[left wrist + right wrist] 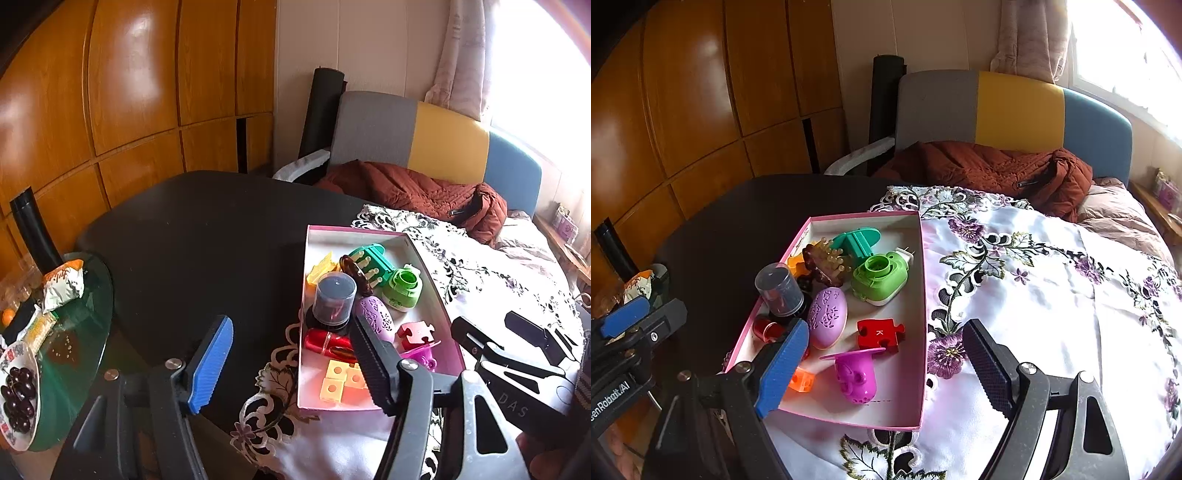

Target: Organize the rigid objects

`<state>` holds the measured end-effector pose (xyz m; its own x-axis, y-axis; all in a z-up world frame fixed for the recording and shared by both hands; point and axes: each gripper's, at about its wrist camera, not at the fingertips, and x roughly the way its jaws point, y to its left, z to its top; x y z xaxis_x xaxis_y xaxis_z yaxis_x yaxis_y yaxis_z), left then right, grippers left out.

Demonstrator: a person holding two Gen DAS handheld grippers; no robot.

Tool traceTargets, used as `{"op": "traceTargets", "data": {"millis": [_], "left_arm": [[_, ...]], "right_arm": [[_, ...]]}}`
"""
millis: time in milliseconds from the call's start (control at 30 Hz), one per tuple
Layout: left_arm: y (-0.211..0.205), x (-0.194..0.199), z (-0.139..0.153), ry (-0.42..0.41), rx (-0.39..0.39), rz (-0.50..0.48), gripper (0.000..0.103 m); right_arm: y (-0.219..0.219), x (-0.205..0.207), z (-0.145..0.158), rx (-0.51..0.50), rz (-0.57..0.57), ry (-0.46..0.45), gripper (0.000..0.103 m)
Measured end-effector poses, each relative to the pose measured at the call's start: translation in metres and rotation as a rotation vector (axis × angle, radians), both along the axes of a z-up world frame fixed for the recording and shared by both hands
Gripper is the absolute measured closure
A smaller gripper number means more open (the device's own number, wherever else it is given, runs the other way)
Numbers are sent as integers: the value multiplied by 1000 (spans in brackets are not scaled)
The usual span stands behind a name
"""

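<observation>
A pink box on the bench holds every toy in view; the cloth beside the box lies bare. Sorting looks nearly done. Both grippers hover empty, jaws apart.

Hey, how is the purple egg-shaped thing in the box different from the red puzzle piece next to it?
The purple egg-shaped thing is rounded and lilac, while the red puzzle piece is flat-faced with knobs and notches. The egg's surface has small cut-out patterns; the puzzle piece carries a white letter K. The egg looks bulkier than the puzzle piece. Both are hard-looking plastic items lying loose in the pink box, and neither gripper holds them.
</observation>
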<state>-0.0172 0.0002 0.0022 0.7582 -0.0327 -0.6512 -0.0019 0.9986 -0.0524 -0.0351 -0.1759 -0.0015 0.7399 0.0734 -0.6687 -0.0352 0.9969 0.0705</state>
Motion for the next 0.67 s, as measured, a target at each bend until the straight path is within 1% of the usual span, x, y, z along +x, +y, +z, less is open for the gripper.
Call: {"op": "traceTargets", "data": {"millis": [133,300,367,400,433,567,667], "left_arm": [[-2,1,-1,10,4,-8,41],[-3,2,-2,17,10,-13,42],[-3,2,-3,15,16,-13,45],[-4,3,-3,11,24,-14,52],[-4,3,-3,5,30,-16,55],[-5,1,-1,-24,41,-26,58],[-6,5,-3,-4,32,-38,58]], "right_arm": [[1,0,-1,-1,0,0,17],[1,1,-1,-2,-1,0,17],[1,1,-1,-2,1,2,17],[1,1,-2,-3,0,3,17],[1,1,-3,-3,1,5,17],[-1,3,-5,-2,2,12,17],[-3,4,-6,-2,-2,13,17]]}}
